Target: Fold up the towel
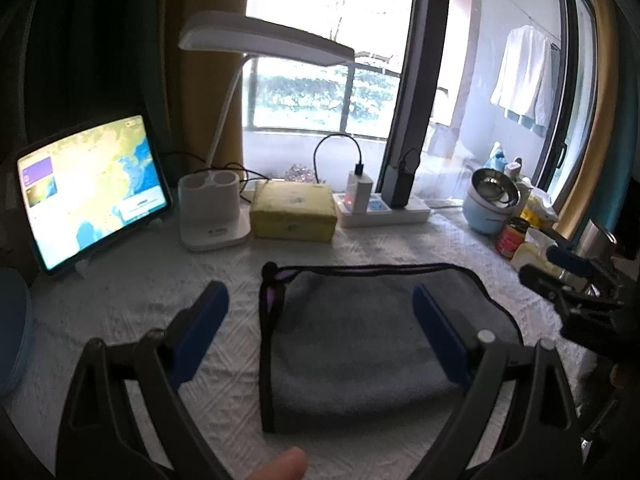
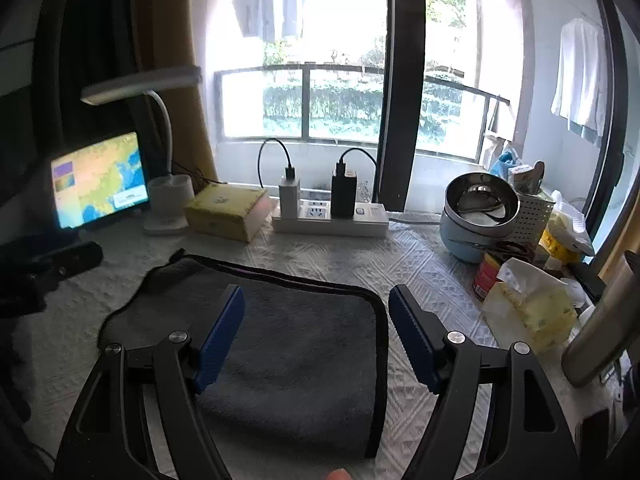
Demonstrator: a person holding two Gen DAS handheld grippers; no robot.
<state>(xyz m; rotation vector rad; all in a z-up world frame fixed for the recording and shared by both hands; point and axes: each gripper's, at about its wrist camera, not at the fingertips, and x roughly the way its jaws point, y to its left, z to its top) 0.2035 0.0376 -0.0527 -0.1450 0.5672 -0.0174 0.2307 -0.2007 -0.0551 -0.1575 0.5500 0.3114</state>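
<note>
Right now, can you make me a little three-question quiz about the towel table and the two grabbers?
1. True or false: the left gripper is shut on the towel.
2. What stands nearest the tablet? A) lamp B) steel bowl C) red can
3. Fill in: the two chargers are plugged into the white ____.

Key: 1 false, both it and the right gripper are open above the towel. 2 A. 3 power strip.
</note>
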